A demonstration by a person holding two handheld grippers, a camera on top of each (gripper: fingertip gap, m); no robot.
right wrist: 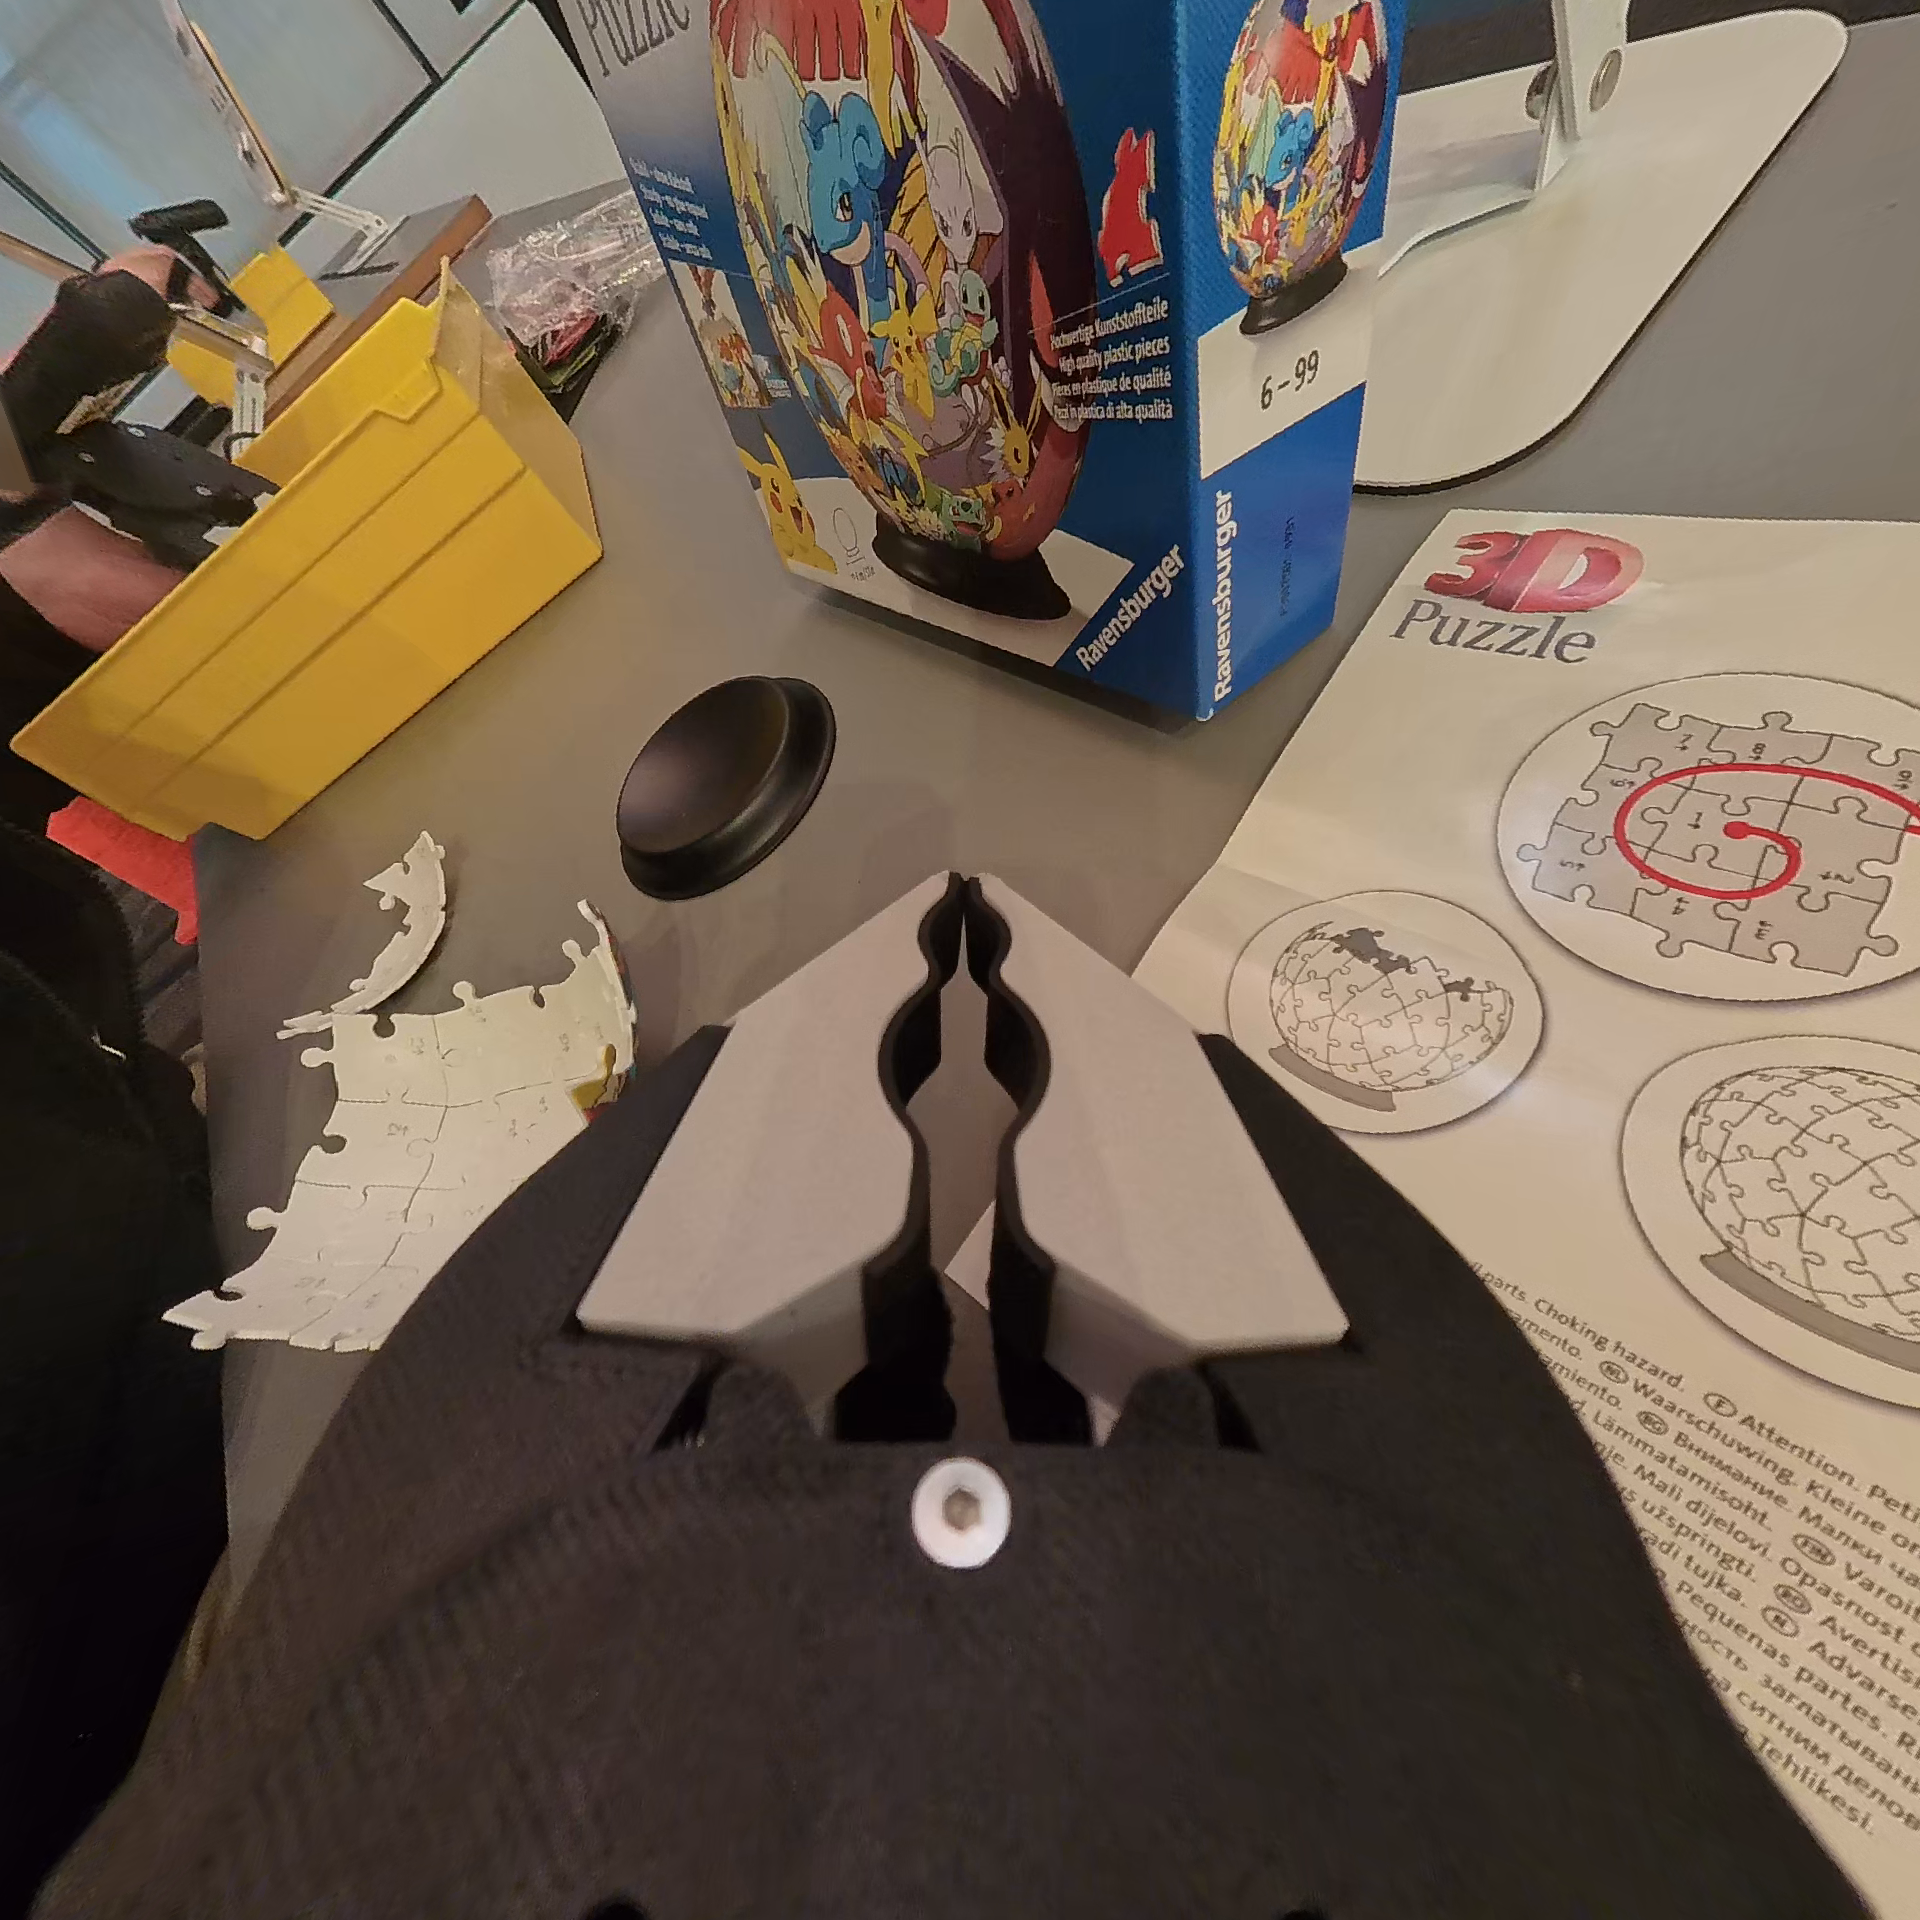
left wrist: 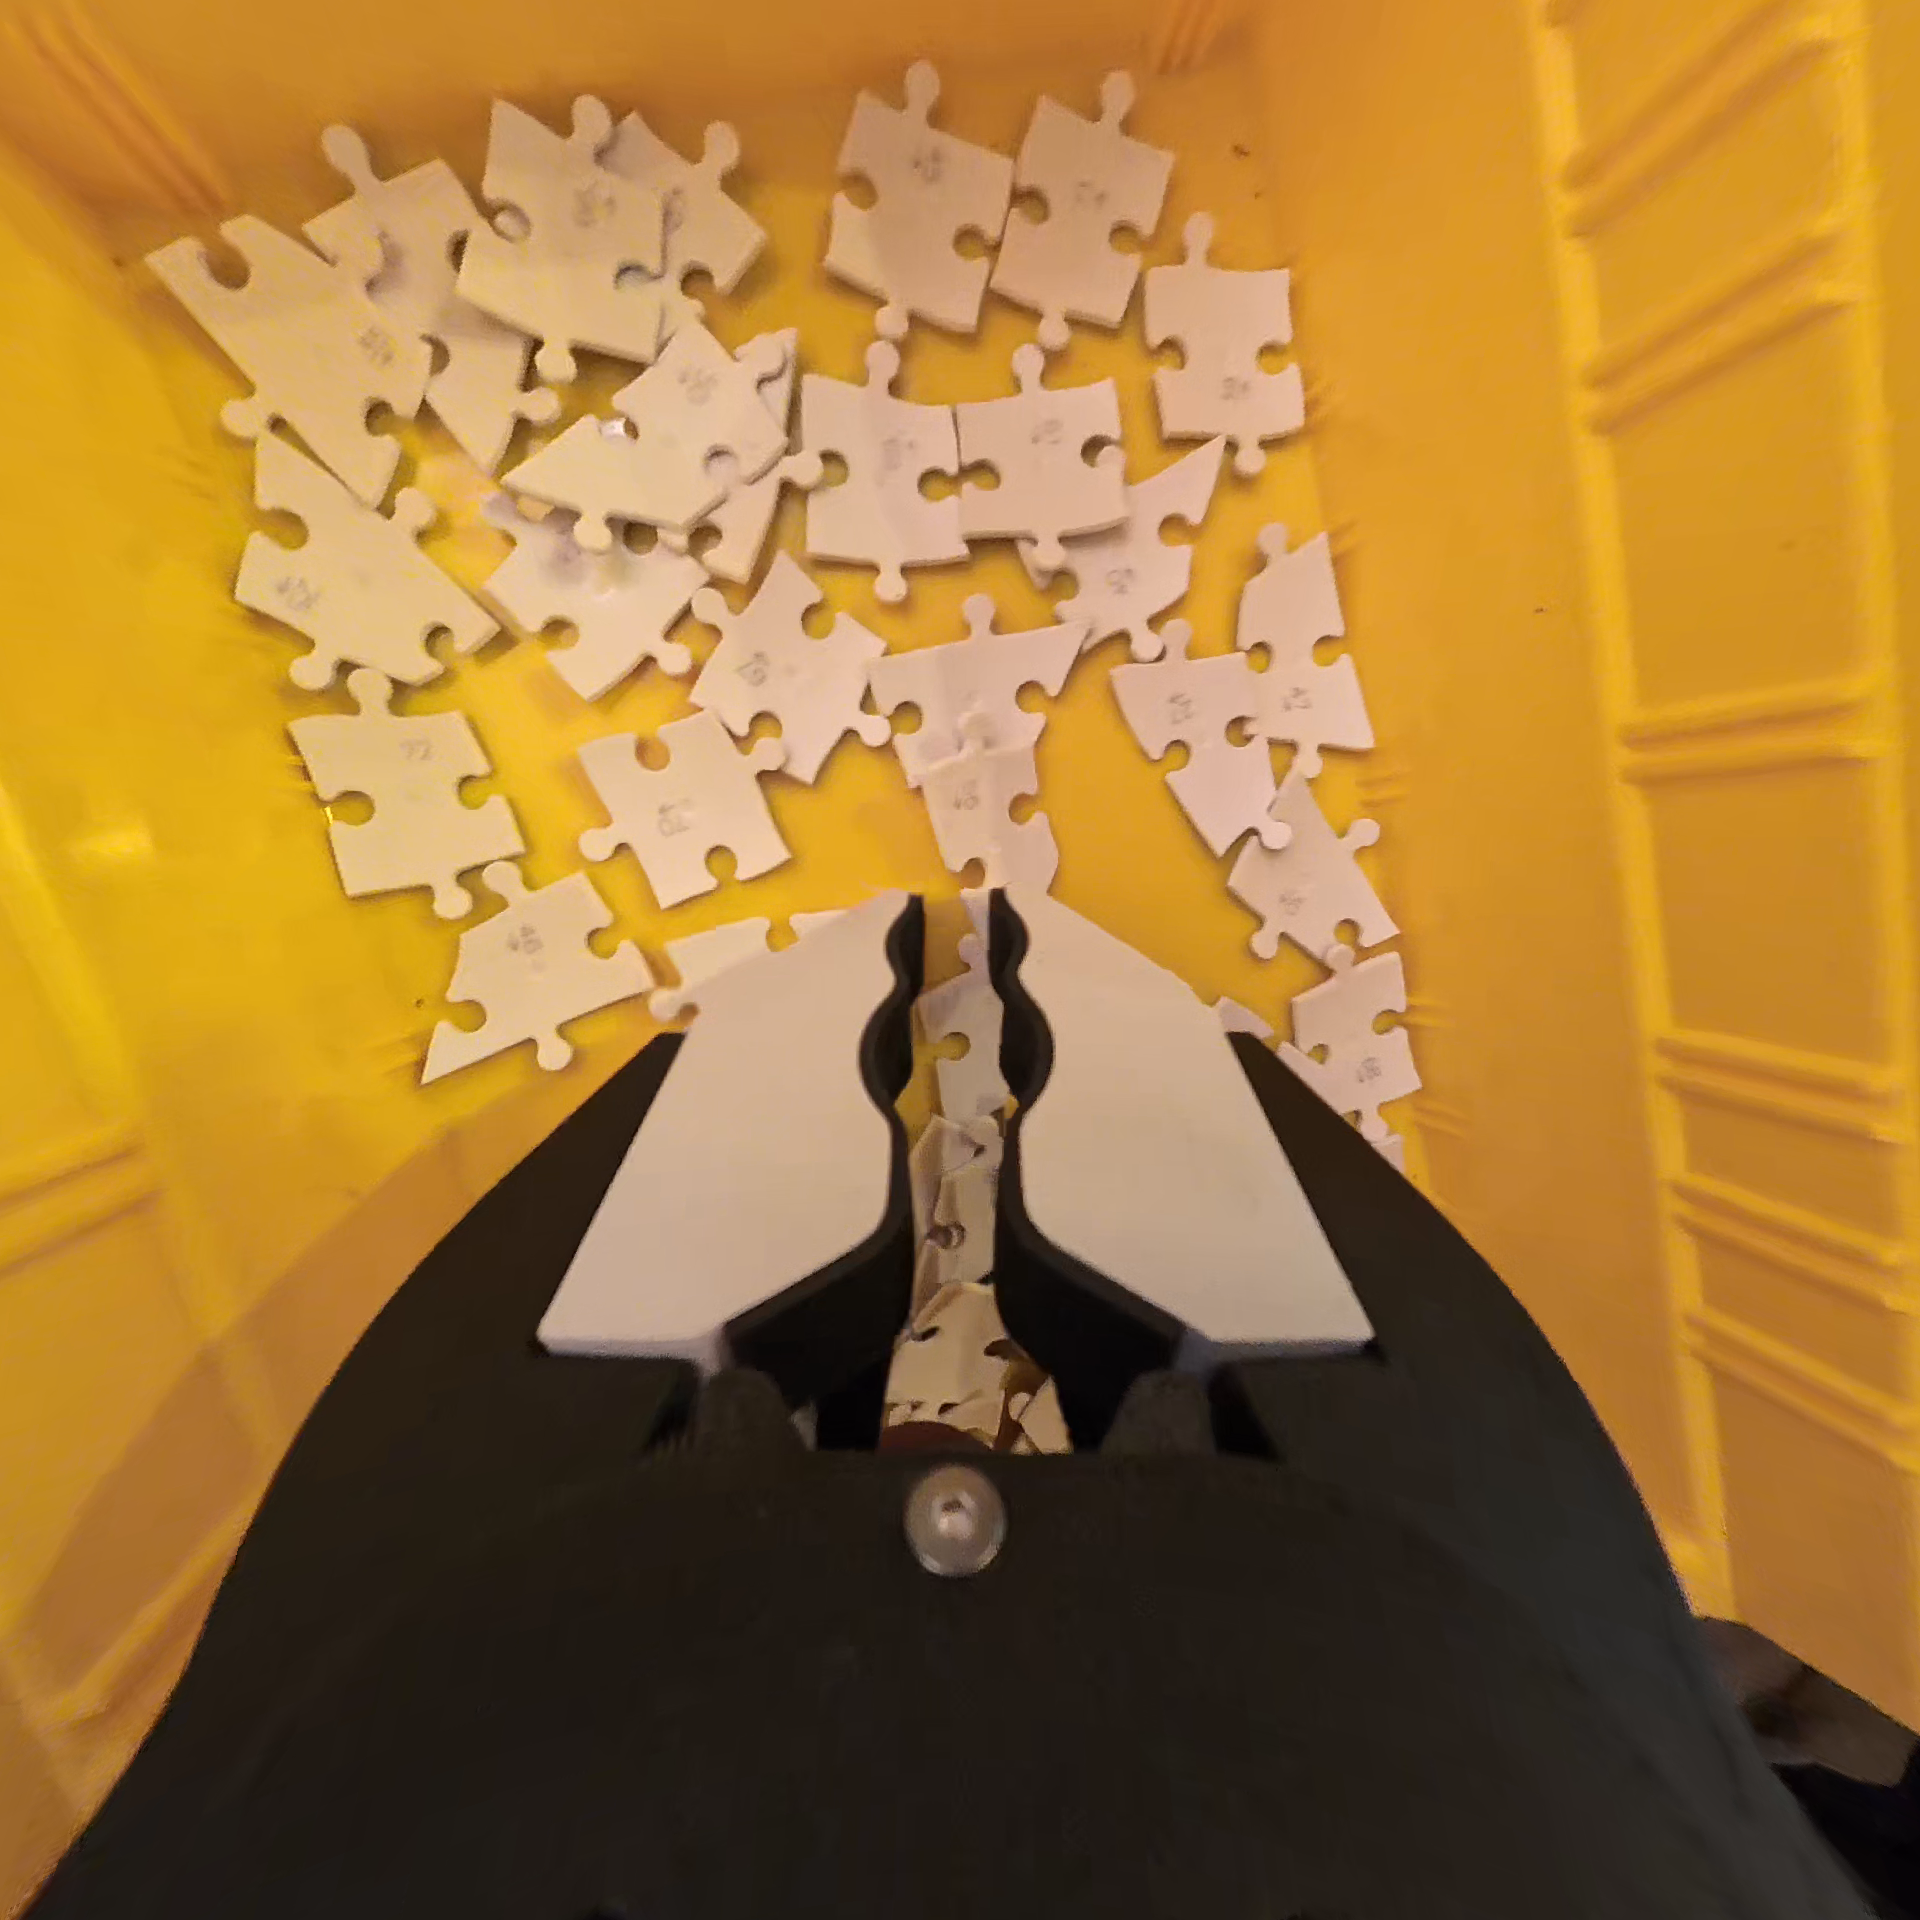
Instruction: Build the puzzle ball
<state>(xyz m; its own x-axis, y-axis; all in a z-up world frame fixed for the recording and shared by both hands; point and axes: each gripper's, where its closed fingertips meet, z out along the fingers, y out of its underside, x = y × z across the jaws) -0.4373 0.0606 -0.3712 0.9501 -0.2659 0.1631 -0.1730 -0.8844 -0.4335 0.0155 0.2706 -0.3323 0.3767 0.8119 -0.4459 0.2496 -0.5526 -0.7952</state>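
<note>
Grey table [right wrist: 499, 748] under everything, matt and smooth. At the far right corner, a white mat [right wrist: 1621, 312] with rounded corners, lying flat on the table. On this mat, the white foot of a stand [right wrist: 1569, 94], fixed with round screws, its upper part cut by the picture edge. At the far left side, a heap of crumpled clear plastic bags [right wrist: 566, 270] with some coloured things inside, not possible to tell which. Just beside the heap, a board with a wooden edge [right wrist: 416, 249]. Below the table's left edge, a red patch [right wrist: 114, 842], partly hidden.
</note>
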